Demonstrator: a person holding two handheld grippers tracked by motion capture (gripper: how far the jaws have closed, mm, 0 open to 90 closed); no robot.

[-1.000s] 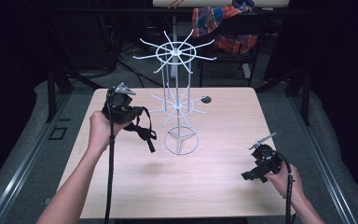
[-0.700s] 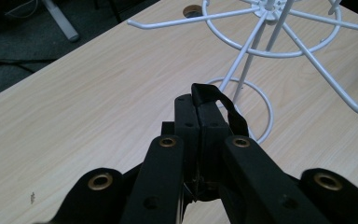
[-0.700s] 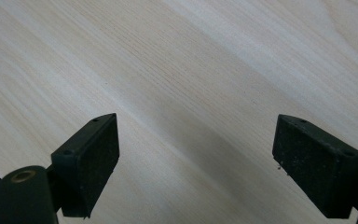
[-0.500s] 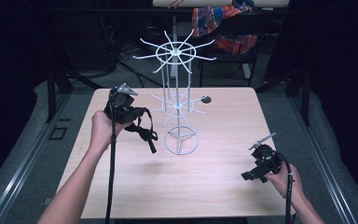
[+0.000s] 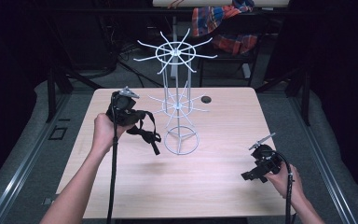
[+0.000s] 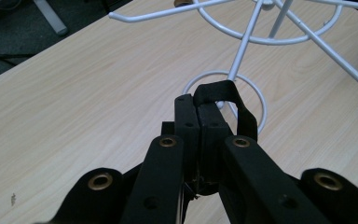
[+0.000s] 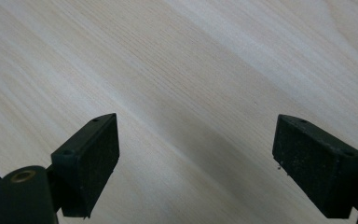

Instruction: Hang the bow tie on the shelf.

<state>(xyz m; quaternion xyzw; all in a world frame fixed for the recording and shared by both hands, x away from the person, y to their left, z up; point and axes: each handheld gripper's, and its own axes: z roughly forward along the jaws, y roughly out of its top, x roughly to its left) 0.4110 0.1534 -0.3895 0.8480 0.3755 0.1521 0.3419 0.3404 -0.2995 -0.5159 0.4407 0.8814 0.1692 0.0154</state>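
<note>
1. The left tongs (image 5: 129, 100) are raised above the left side of the pale wooden worktop (image 5: 121, 186), their jaws pressed together on a black strap (image 5: 145, 133).
2. In the left gripper view the strap (image 6: 233, 100) loops up over the closed jaw tips, and in the high view its loose end hangs toward the worktop, just left of the rack's base ring.
3. A white wire rack (image 5: 177, 105) stands upright near the worktop's middle, with two tiers of radiating hooks.
4. The right tongs (image 5: 261, 165) sit low near the worktop's right front corner, jaws spread wide with nothing between them.
5. A small dark round thing (image 5: 207, 99) lies behind the rack on the worktop.
</note>
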